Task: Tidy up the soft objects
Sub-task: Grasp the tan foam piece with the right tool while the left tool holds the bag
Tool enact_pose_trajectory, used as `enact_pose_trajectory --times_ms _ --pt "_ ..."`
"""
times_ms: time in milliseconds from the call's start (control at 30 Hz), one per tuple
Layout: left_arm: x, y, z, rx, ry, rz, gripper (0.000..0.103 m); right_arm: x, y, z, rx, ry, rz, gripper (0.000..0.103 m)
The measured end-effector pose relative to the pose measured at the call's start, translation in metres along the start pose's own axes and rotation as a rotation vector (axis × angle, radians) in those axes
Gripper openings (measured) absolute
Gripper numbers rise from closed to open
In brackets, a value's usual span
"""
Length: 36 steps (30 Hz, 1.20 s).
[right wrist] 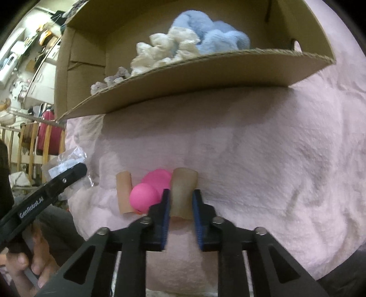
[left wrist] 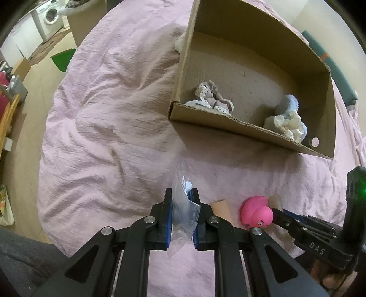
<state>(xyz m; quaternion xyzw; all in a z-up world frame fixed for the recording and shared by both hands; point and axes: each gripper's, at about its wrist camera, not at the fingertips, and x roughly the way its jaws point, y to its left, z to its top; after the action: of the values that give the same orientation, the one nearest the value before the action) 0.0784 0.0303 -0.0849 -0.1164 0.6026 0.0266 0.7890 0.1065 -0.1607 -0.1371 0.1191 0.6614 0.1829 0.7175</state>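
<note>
Currently both pick-ups look made: left gripper (left wrist: 181,205) fingers clamped on a clear plastic bag (left wrist: 183,205); right gripper (right wrist: 181,201) fingers pressed on a beige soft piece (right wrist: 183,194), just beside the pink toy (right wrist: 148,192) on the bed. Next, judged: lift and carry to the cardboard box (left wrist: 251,134), clearing its near wall. Pink bedspread (left wrist: 103,114); washing machine (left wrist: 51,17) beyond.

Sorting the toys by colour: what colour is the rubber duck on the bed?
Bright pink; the duck shows best in the left wrist view.
</note>
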Motion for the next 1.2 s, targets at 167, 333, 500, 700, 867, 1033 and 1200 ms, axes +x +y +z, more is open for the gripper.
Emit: enact_pose_trajectory --times_ms 167,333,500,700,867,1033,1200 --pt "-0.002 0.004 -0.001 -0.002 -0.01 0.021 0.012 -0.006 -0.003 -0.003 -0.002 -0.022 -0.008 0.009" --pt "-0.003 0.007 -0.001 0.0 -0.025 0.039 0.012 -0.02 -0.004 -0.004 -0.003 -0.07 0.001 0.009" --pt "-0.006 0.006 -0.003 0.01 -0.048 0.059 0.012 -0.036 -0.009 -0.006 0.007 -0.126 0.006 0.009" --pt "-0.006 0.005 -0.003 0.015 -0.064 0.081 0.012 -0.055 -0.009 -0.005 0.009 -0.208 0.025 0.009" --pt "-0.009 0.006 -0.002 0.002 -0.087 0.092 0.012 -0.076 -0.005 -0.004 -0.009 -0.298 0.063 0.009" --pt "-0.025 0.006 -0.001 -0.001 -0.165 0.1 0.012 -0.091 -0.001 -0.004 -0.023 -0.364 0.118 0.009" --pt "-0.046 0.002 0.0 0.014 -0.266 0.095 0.012 -0.108 0.001 -0.006 -0.042 -0.437 0.166 0.009"
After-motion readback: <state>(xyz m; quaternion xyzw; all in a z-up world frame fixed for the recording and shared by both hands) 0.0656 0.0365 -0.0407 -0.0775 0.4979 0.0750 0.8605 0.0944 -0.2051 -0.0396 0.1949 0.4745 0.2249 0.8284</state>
